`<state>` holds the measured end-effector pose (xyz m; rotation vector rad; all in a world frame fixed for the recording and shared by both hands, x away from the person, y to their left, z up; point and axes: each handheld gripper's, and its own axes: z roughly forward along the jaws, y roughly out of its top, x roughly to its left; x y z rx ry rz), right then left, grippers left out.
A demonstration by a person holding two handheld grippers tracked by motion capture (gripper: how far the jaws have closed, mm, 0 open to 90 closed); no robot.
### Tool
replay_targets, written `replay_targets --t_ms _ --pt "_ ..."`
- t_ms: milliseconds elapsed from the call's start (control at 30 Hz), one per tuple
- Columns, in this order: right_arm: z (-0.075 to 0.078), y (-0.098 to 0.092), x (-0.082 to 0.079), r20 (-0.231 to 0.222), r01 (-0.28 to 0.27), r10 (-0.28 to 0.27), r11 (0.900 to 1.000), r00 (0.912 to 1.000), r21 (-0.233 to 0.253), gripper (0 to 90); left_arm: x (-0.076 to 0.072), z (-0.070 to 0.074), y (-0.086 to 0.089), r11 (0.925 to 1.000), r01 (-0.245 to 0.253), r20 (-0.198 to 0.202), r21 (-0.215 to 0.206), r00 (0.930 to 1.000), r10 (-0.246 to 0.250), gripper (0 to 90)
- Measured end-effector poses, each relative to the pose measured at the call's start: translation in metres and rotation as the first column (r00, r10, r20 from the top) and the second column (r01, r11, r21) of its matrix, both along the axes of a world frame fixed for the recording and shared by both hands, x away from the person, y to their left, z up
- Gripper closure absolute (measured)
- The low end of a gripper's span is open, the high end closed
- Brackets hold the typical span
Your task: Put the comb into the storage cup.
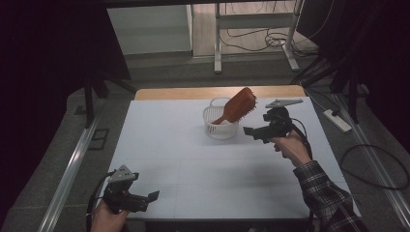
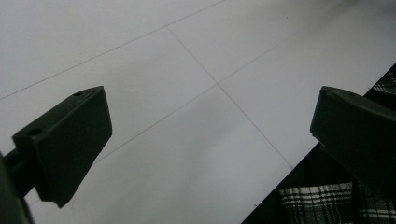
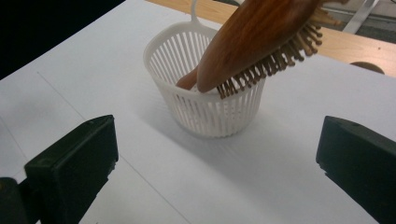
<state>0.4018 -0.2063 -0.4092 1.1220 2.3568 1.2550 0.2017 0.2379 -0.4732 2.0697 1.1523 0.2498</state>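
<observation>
1. The hairbrush (image 1: 238, 105) stands handle-down in the white slotted basket (image 1: 220, 126), its wooden head leaning out over the rim toward the far right; the basket sits on the white counter (image 1: 164, 145) a little right of centre, toward the far edge

2. In the right gripper view the brush's (image 3: 252, 37) bristles face down and toward the camera, and the handle end rests inside the basket (image 3: 205, 107) against its wall; that lean probably keeps the brush propped, since the head is too long to fit inside

3. The right gripper (image 1: 255, 131) hovers just right of the basket, level with it, fingers (image 3: 74, 163) spread wide and gripping nothing; it points at the basket, well placed either to close in on the brush or to back off from it

4. The left gripper (image 1: 147, 199) is held low at the near left of the counter, well apart from the basket, fingers (image 2: 70, 140) likewise released and empty over bare counter; it seems parked out of the way, as the work calls for one hand only

5. A plaid sleeve (image 1: 329, 198) comes in from the near right
</observation>
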Motion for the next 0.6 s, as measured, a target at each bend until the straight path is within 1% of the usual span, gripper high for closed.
replay_targets --t_ms 100,167,367,600 --pt "-0.003 -0.002 -0.003 -0.005 0.001 -0.001 1.000 1.0000 -0.004 0.0 0.000 0.000 0.000 1.0000 0.000 0.001 0.000 1.0000 0.000 0.0" --pt "-0.005 -0.004 -0.004 -0.022 -0.002 0.002 1.000 0.9998 -0.028 0.0 0.000 0.000 0.000 1.0000 0.000 0.001 0.000 1.0000 0.000 0.0" --pt "-0.008 -0.007 -0.010 -0.026 -0.004 0.003 0.998 0.9996 -0.065 0.0 -0.001 0.000 0.000 1.0000 0.000 0.003 0.001 1.0000 0.000 0.0" --pt "-0.013 -0.010 -0.017 -0.020 -0.001 0.000 0.997 0.9998 -0.074 0.0 -0.001 0.000 0.000 1.0000 -0.001 0.004 -0.002 1.0000 0.001 0.0"
